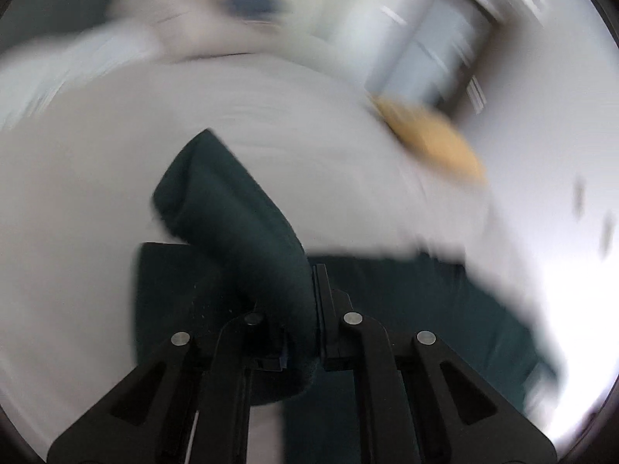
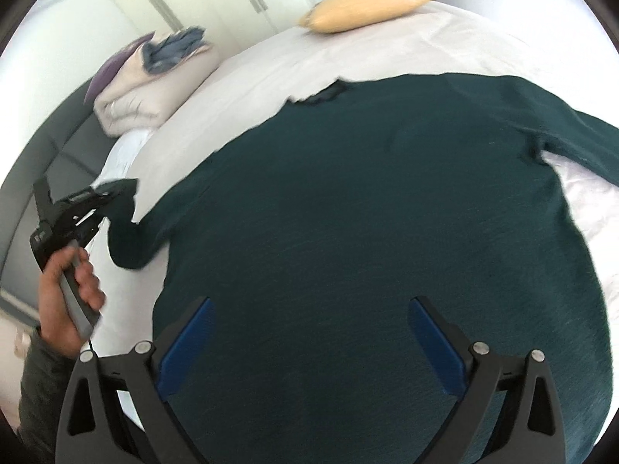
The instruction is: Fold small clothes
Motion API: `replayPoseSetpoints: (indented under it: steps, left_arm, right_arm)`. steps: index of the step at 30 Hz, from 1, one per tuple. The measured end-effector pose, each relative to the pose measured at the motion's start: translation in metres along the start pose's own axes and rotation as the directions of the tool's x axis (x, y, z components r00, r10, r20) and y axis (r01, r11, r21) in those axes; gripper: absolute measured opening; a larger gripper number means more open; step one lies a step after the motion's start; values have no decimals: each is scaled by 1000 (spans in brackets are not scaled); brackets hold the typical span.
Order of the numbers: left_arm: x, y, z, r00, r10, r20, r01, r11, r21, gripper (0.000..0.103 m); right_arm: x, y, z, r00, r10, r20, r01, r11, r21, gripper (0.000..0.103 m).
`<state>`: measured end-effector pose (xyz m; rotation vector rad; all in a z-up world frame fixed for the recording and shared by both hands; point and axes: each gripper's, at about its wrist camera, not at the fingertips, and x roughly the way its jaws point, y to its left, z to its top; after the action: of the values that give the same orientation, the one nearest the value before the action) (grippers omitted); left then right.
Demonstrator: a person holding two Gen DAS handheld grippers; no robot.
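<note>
Two tools, left tool (image 1: 286,294) clamping sweater sleeve (image 1: 232,208), right tool (image 2: 309,332) agape above sweater (image 2: 367,193)

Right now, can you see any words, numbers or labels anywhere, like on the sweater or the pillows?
No words, numbers or labels can be read anywhere in these pictures.
Green sweater: plain knit, no tag or print showing.
Yellow pillow: plain.
Pile of folded things by the headboard: no print showing.
Left gripper: small markings on its black body, too small to read.
The left wrist view is too blurred for any text.
</note>
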<state>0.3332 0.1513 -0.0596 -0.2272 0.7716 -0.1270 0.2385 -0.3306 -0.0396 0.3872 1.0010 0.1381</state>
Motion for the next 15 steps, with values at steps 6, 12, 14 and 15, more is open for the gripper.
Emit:
replayPoseSetpoints:
  steps: [6,12,14,15]
  left_arm:
    - [88,-132,-91,971,206,-120,-111,837,536,9]
    - [92,-132,-104,974,222,-53,-155,814,560,9]
    - [91,-128,-108,976,211,-43,-153,820,551,9]
    - [86,-128,-110,977,207,-42,-151,824,546,9]
  right_arm:
    - [4,-36,26,1000,19,11,-19,998,67,101]
    - [38,-54,67,984,175,-46,-165,972,169,102]
    - [60,-49,80,960,270,-79,-246,941,232,101]
    - [69,-43,87,946,311,-90,-281,927,248,99]
